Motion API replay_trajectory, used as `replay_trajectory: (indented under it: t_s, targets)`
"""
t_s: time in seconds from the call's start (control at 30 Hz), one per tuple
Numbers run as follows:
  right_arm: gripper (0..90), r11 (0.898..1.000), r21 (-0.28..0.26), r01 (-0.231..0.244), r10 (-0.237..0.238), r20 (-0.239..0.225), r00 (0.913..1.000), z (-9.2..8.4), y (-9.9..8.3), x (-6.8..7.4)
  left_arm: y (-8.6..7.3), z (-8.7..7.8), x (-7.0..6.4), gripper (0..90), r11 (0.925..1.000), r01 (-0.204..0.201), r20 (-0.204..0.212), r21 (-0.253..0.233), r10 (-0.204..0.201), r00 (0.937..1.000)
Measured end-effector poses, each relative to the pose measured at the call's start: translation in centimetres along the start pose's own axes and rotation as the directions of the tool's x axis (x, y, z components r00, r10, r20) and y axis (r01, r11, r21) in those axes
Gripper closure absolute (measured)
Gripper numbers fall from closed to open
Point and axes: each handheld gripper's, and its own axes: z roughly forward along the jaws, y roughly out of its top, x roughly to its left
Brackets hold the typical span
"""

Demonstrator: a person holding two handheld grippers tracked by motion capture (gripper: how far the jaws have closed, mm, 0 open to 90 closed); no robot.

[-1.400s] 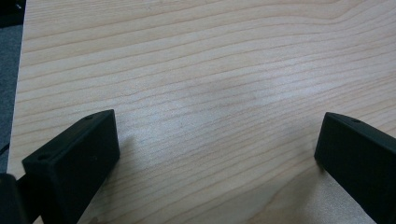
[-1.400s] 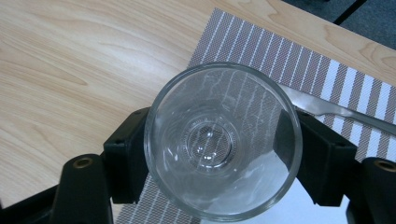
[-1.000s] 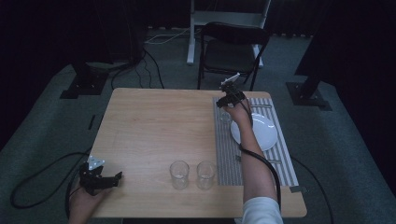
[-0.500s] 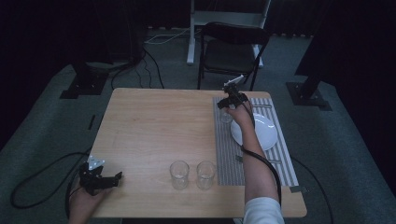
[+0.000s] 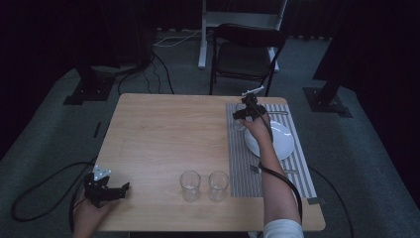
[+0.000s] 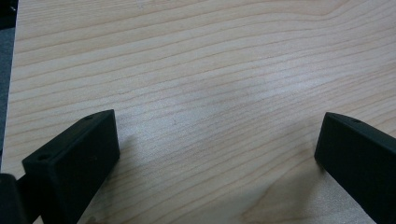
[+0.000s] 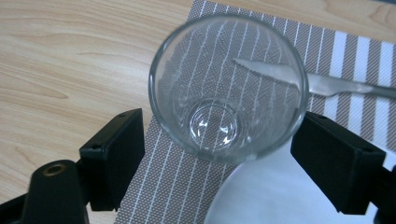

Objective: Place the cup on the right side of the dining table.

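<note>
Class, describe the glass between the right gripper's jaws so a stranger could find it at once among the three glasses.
Start at the striped placemat on the table's right side. At its far left corner, beside the white plate, an empty clear glass stands upright between the right gripper's open jaws. The two other glasses stand together off the mat, near the front edge.

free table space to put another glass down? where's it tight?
Free: the bare wood of the table between its left edge and the striped placemat, behind the two glasses at the front. Tight: the placemat, with the white plate, cutlery, the right gripper and the glass between its open jaws.
</note>
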Motion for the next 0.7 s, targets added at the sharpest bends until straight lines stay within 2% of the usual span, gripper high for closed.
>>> replay_trajectory:
  t_s: [0.17,0.33,0.7]
  targets:
    - [17.3,1.0,-0.008,-0.018,0.018,-0.02,0.9996,-0.2,-1.0,-0.2,0.0,0.0,0.0,0.2,1.0,0.0,0.0,0.0,0.0,1.0]
    - [17.3,1.0,-0.015,-0.02,0.02,-0.02,0.9996,-0.4,-1.9,0.0,0.0,0.0,0.0,0.2,1.0,0.0,0.0,0.0,0.0,1.0]
    - [17.4,1.0,-0.013,-0.001,0.001,-0.033,0.9995,-1.2,-4.6,0.1,0.0,0.0,0.0,0.2,1.0,0.0,0.0,0.0,0.0,1.0]
